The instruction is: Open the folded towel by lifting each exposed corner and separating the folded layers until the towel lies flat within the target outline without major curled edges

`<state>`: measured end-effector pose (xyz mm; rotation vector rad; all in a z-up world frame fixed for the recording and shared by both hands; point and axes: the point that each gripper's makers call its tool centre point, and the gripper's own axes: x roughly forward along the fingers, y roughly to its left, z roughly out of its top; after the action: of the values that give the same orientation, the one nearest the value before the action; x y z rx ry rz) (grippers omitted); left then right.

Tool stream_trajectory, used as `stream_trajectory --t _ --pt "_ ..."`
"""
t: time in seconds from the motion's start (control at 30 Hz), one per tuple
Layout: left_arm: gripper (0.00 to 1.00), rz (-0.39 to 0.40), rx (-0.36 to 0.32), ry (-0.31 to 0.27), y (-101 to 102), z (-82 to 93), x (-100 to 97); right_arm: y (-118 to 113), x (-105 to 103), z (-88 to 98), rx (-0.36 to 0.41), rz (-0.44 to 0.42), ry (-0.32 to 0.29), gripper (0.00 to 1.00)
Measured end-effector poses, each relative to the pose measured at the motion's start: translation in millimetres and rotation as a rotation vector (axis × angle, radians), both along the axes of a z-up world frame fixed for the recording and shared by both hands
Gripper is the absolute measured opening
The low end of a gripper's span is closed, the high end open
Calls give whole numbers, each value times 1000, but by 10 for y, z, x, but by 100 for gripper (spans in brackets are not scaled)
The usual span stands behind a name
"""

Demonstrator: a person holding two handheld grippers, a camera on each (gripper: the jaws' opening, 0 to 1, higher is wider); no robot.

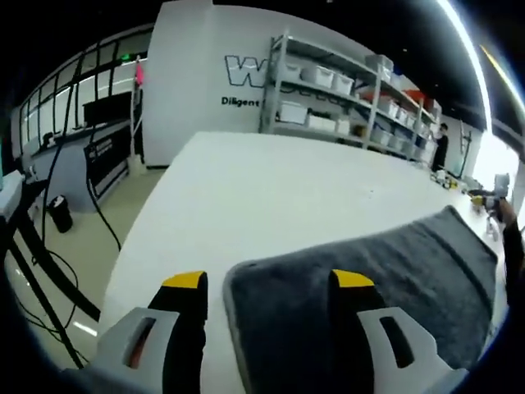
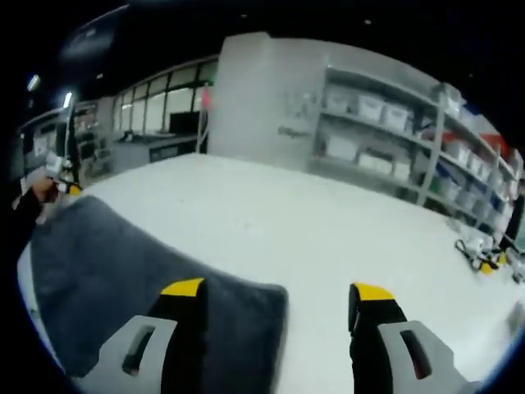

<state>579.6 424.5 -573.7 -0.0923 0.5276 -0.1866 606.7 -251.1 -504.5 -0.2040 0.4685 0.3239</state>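
A: How are the grippers sitting?
B: Left gripper (image 1: 267, 283) and right gripper (image 2: 277, 291) are both hovering low, jaws apart, each straddling a near corner of the towel (image 1: 369, 287).
A: The towel?
B: Dark grey, lying on the white table (image 1: 246, 189) by its near edge.
A: Any writing?
B: The wall is showing "Diligen", cut off.

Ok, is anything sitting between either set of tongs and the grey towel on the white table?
Nothing visible. The left tongs straddle one corner of the folded dark grey fabric towel; the right tongs straddle the other corner. Around them is bare white table.
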Motion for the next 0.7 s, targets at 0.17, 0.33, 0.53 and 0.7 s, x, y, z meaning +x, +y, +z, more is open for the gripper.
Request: stream_trajectory --t 0.17,0.33,0.53,0.7 --pt "50 -7 0 6 -56 -22 34 63 171 -211 4 2 16 63" --pt "46 -6 7 21 -27 -50 57 58 251 -451 -7 11 54 56" --pt "38 9 24 35 46 -67 40 -21 310 -589 -44 17 95 46" --pt "36 6 36 44 55 -45 24 -146 413 -552 -59 -17 75 35"
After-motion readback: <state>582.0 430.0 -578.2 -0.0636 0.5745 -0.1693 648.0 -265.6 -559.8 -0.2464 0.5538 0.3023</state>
